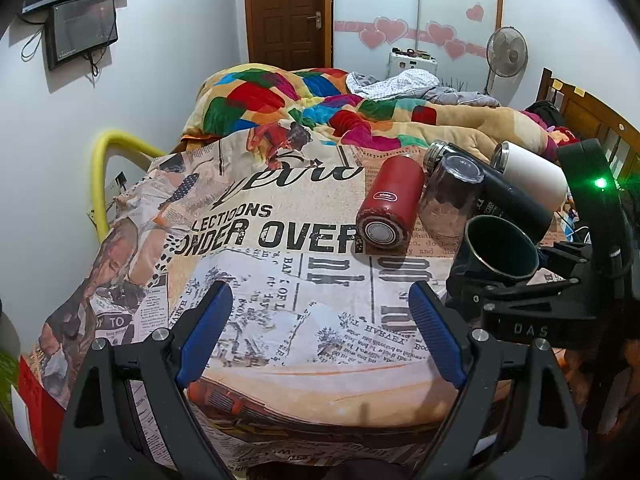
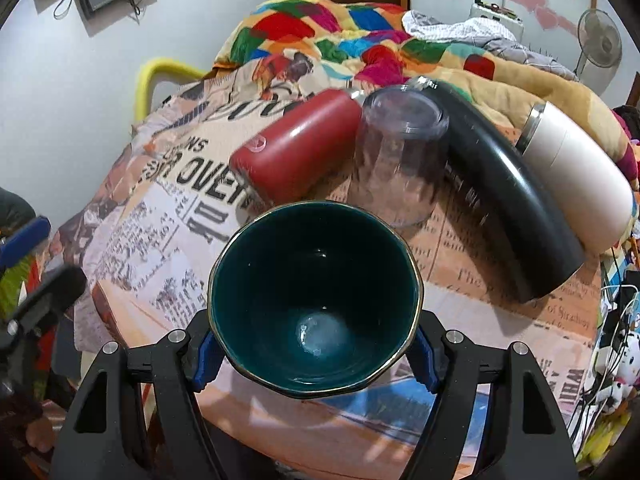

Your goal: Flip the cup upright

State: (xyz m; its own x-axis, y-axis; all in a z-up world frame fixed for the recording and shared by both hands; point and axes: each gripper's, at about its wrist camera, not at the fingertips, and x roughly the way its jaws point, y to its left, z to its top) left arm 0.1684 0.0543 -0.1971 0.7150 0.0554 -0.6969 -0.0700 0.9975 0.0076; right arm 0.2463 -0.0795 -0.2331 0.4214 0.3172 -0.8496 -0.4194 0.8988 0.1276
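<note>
Teal cup (image 2: 314,300) clenched in right gripper (image 2: 314,354), mouth toward camera, lifted just in front of the clear glass (image 2: 400,156). Left gripper (image 1: 322,334) released, empty. Risk: glazed cup slipping while rotating, knocking the glass.

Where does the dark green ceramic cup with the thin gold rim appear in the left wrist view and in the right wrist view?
Left wrist view: the dark green ceramic cup with the gold rim is at right, gripped by the right gripper.
Right wrist view: it fills the lower centre, between the blue pads, mouth toward the camera.
Shared landmark: the red metal bottle lying on its side, left of the cup.
</note>
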